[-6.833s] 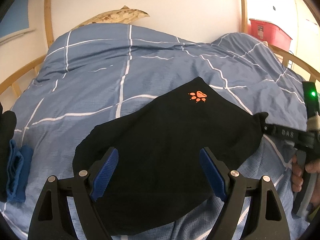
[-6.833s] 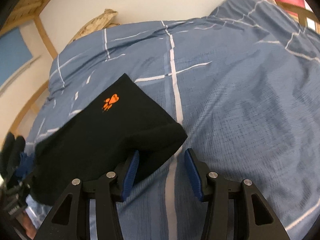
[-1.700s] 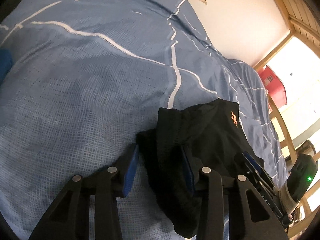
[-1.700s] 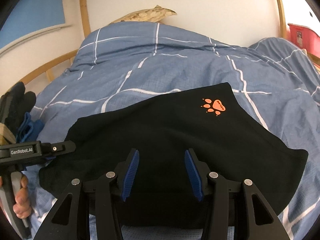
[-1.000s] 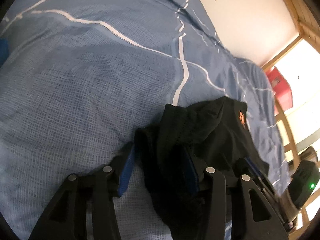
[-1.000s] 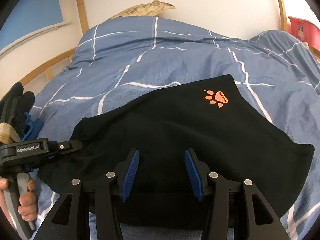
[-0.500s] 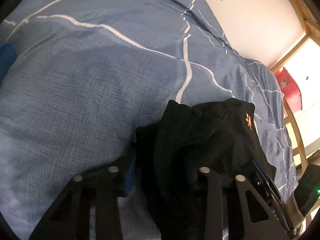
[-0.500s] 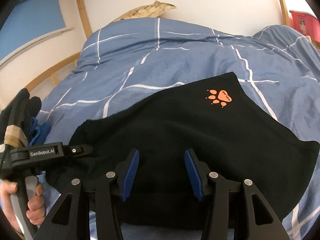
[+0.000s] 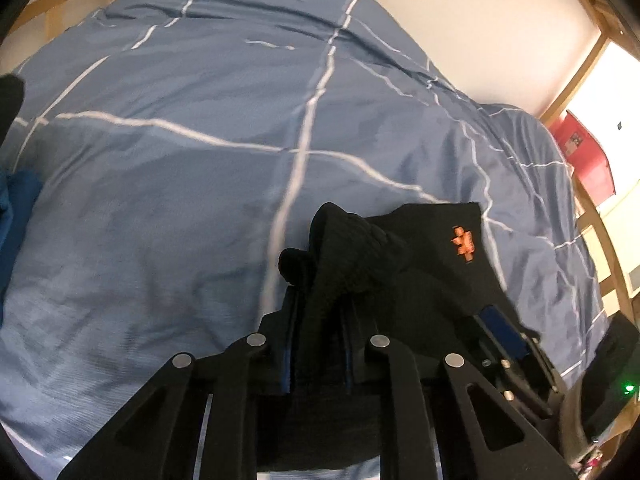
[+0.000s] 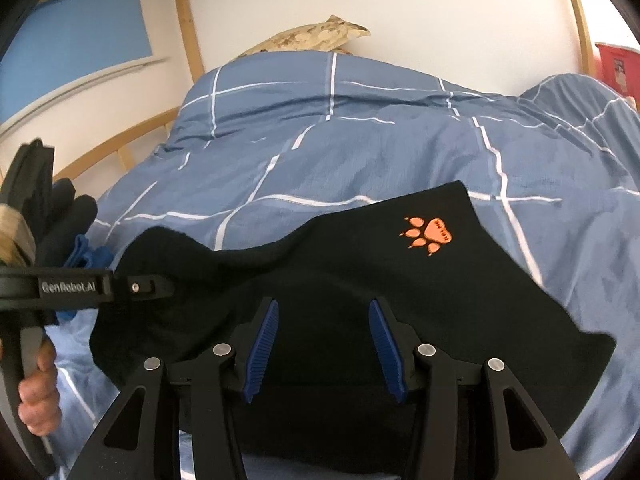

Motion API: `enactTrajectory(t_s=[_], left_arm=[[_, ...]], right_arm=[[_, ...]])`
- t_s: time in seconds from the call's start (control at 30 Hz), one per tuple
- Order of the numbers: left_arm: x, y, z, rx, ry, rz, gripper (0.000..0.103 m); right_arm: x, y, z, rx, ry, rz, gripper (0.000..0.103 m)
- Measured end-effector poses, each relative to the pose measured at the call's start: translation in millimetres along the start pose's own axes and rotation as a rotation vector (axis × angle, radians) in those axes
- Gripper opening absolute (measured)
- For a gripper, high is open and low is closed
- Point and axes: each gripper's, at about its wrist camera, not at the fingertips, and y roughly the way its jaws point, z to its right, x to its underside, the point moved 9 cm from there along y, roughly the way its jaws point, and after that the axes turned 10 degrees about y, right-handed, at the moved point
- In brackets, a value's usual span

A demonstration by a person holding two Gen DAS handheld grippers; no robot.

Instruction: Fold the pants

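Black pants (image 10: 360,280), folded into a broad panel with an orange paw print (image 10: 427,235) near the far edge, lie on a blue duvet (image 10: 360,152) crossed by white lines, on a bed with a pale wooden frame (image 10: 188,40). The left claw (image 9: 318,292) has just been closing and now pinches a bunched corner of the pants, the fabric heaped up between and over its fingers. From the right wrist view that same corner rises off the duvet at the left, where the left claw comes in from the side with a bare hand (image 10: 38,396) on its handle. The right claw (image 10: 324,344) sits low over the near edge of the pants with its blue pads (image 10: 262,344) standing apart; whether they press on cloth I cannot tell. A red bin (image 9: 586,160) stands beyond the bed, and a small blue cloth (image 10: 90,258) lies on the duvet at the left.
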Motion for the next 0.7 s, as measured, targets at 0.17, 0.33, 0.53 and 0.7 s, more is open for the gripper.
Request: enactTrajectory(t_s=[0.17,0.33,0.53,0.7], left_arm=[[-22,-2,48,0.006,0.071,0.031,0.017],[-41,20,104,0.036,0.126,0.031,0.017],[-49,56,158,0.059,0.172,-0.005,0.018],[-46,73,175,0.094,0.192,-0.045,0.026]], right_arm=[[-15,-4,26,0.001,0.03,-0.012,0.048],[-30,-19,71,0.073,0.097,0.018,0.048],[-38,-29,112,0.145,0.176,0.04,0.048],[-37,-26,132,0.166,0.237,0.022,0.048]])
